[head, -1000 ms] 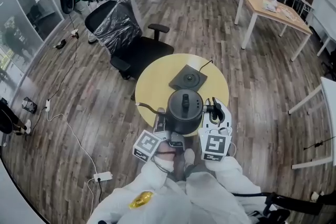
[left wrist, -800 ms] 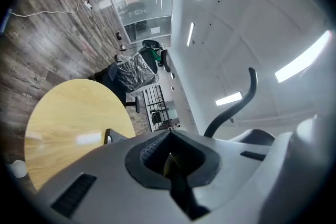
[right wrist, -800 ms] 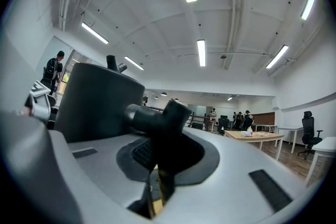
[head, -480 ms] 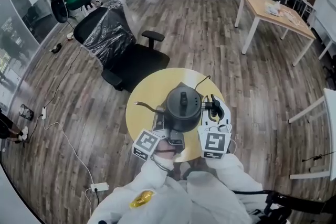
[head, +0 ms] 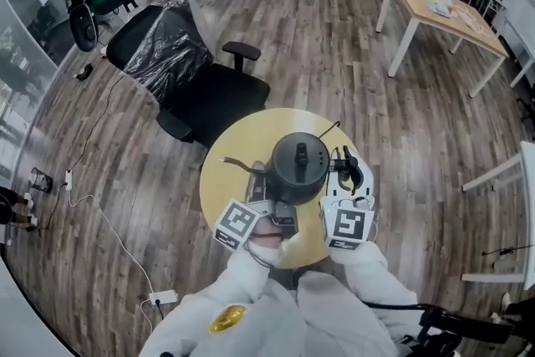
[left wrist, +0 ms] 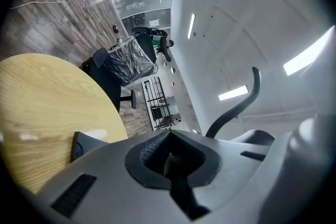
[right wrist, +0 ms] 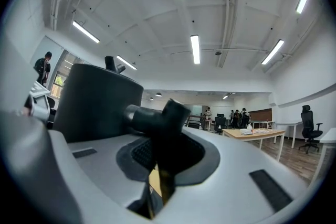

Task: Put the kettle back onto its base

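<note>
Black kettle: handle at 3 o'clock, clenched in right fingers; left fingers closed empty, 8 o'clock.

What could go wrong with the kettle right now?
Only the right gripper holds the round black kettle, by its side handle, so it might tip or slip. The flat black base is mostly hidden under it, so it might land crooked. Its thin curved spout passes close to the shut left gripper and might bump it.
</note>
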### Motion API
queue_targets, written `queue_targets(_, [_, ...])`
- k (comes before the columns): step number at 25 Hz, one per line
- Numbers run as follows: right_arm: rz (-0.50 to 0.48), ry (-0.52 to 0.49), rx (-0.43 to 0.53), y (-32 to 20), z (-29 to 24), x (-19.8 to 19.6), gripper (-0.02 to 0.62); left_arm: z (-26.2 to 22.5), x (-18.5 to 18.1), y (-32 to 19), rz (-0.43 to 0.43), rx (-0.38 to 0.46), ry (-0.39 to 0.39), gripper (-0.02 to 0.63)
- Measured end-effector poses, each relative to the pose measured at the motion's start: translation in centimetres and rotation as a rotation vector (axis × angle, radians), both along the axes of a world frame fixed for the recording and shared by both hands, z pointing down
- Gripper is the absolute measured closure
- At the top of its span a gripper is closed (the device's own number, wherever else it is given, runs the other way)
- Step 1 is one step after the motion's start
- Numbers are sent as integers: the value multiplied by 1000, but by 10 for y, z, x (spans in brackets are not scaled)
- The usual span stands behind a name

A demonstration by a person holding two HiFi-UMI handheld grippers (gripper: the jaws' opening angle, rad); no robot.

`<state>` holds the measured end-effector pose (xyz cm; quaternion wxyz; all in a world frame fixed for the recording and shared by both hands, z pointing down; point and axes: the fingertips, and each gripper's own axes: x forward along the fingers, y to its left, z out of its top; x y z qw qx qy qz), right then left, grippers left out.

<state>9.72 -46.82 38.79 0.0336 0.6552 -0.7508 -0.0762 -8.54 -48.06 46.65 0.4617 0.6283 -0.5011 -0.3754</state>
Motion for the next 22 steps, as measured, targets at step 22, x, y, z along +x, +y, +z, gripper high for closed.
queue_targets(22, [140,-33,-82,-86,122,16,530,107,8,-87,96,-156,-179,607])
